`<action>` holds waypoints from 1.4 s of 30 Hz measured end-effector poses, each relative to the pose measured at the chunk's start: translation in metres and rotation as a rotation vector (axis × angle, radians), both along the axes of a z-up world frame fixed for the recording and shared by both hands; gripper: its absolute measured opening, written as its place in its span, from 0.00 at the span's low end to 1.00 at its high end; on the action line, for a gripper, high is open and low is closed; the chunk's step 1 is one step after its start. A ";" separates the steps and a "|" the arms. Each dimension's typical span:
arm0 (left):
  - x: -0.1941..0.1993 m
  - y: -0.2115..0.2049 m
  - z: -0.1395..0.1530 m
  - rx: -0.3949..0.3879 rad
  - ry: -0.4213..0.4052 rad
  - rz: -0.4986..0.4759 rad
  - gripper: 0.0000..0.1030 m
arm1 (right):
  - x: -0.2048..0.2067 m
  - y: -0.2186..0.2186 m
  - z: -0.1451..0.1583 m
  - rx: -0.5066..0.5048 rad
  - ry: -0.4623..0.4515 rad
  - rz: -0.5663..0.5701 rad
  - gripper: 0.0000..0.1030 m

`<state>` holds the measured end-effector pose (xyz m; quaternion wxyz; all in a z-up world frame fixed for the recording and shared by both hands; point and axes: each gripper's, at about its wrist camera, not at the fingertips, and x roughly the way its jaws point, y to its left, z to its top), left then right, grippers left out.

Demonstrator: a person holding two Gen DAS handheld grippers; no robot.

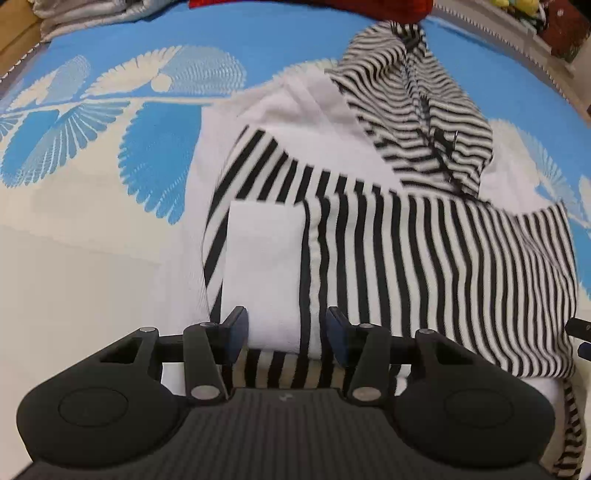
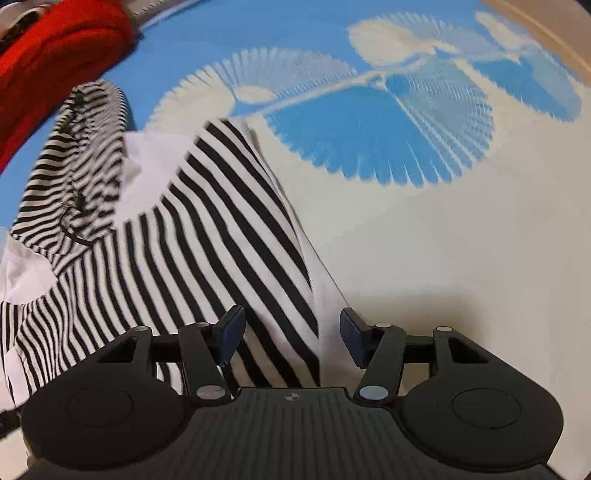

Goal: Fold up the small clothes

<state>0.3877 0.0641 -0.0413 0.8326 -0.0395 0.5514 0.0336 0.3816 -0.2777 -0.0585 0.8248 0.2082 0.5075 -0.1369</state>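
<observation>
A small black-and-white striped hooded garment (image 1: 424, 258) lies spread on the bed sheet (image 1: 92, 258). Its hood (image 1: 417, 110) points away from me and a white patch (image 1: 264, 266) sits on its near left part. My left gripper (image 1: 286, 330) points steeply down over the near hem. It is open, with the white patch and some stripes showing between its fingers. In the right wrist view the same garment (image 2: 166, 240) fills the left half. My right gripper (image 2: 291, 334) is open over its right edge, one finger above the stripes and the other above bare sheet (image 2: 443, 258).
The sheet is cream near me and blue with pale fan-leaf prints farther off. A red cloth (image 2: 55, 55) lies beyond the hood. Grey folded fabric (image 1: 92, 14) sits at the far left, and assorted items (image 1: 554, 33) lie past the sheet's far right edge.
</observation>
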 end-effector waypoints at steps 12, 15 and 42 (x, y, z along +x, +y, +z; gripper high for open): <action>0.001 -0.001 0.016 0.018 -0.036 0.031 0.51 | -0.003 0.028 0.039 -0.220 -0.143 0.140 0.57; 0.001 -0.004 0.023 0.026 -0.049 0.027 0.51 | -0.005 0.037 0.051 -0.288 -0.195 0.195 0.57; 0.002 -0.014 0.054 0.096 -0.169 0.086 0.52 | -0.021 0.045 0.082 -0.258 -0.345 0.335 0.57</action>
